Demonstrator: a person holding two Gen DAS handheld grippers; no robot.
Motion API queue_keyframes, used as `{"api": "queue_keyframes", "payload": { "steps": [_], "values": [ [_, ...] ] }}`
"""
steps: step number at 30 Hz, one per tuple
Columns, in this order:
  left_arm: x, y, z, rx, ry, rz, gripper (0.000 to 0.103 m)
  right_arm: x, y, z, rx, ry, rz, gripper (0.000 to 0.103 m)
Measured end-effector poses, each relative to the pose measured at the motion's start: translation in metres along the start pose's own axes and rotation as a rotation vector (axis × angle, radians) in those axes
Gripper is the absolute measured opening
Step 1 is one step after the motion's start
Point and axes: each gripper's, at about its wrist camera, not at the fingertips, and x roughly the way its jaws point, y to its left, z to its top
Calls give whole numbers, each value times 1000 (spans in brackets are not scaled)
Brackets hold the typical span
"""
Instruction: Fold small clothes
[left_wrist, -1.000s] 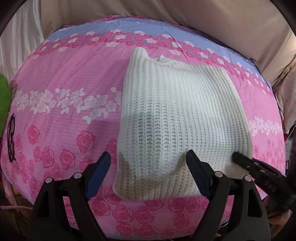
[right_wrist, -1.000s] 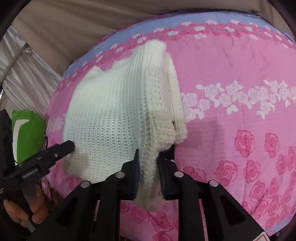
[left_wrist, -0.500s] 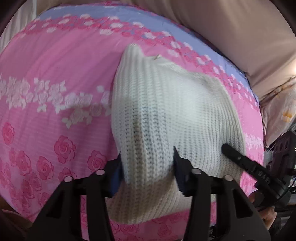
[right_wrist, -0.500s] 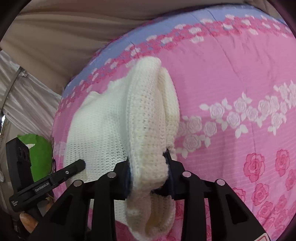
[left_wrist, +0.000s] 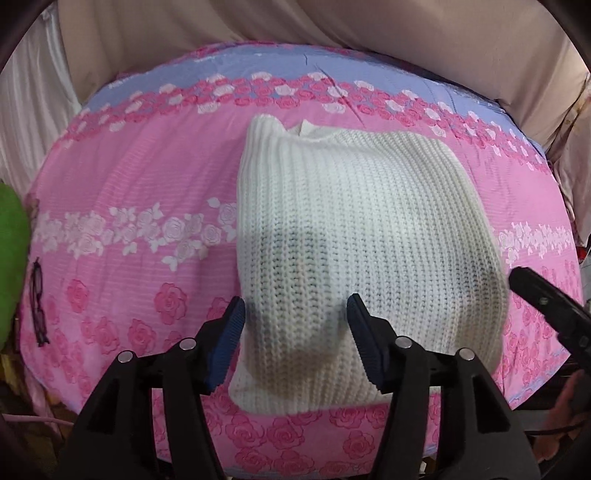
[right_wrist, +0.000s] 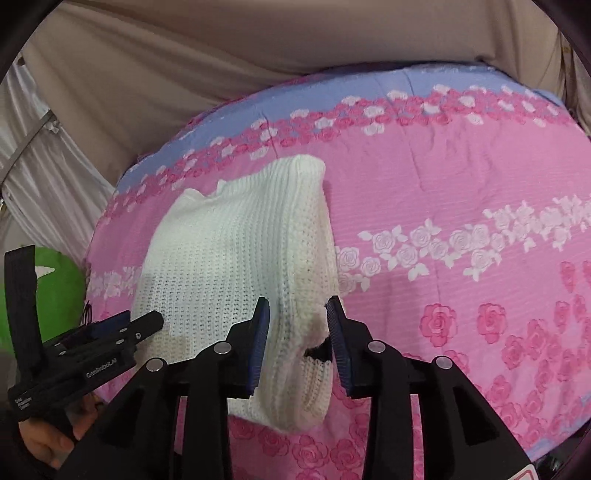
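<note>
A white knitted sweater (left_wrist: 354, 236) lies folded on a pink rose-print bedsheet (left_wrist: 122, 192). My left gripper (left_wrist: 295, 339) is open, its blue-padded fingers either side of the sweater's near left hem. In the right wrist view the sweater (right_wrist: 236, 258) shows its folded right edge and a sleeve cuff hanging near the bed edge. My right gripper (right_wrist: 297, 339) is open with the fingers either side of that edge, not pinching it. The right gripper's tip also shows in the left wrist view (left_wrist: 546, 299), and the left gripper in the right wrist view (right_wrist: 107, 332).
A green object (left_wrist: 11, 258) and a pair of glasses (left_wrist: 38, 306) sit at the bed's left edge. Beige curtains (left_wrist: 295, 22) hang behind the bed. The sheet's blue border (right_wrist: 369, 88) runs along the far side.
Both grippers were shut on the sweater's near edge half a second ago and have opened. The lifted edge has dropped back onto the bed.
</note>
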Motion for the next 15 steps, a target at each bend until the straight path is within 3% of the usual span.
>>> {"api": "queue_keyframes", "payload": {
  "steps": [7, 9, 15],
  "values": [
    [-33, -18, -14, 13, -89, 55, 67, -42, 8, -24, -70, -79, -124, 33],
    [-39, -24, -16, 29, -112, 81, 68, -48, 10, -29, -90, -85, -152, 40],
    [-50, -31, -29, 20, -164, 134, 68, -53, 16, -44, -114, -83, -173, 45]
  ]
}}
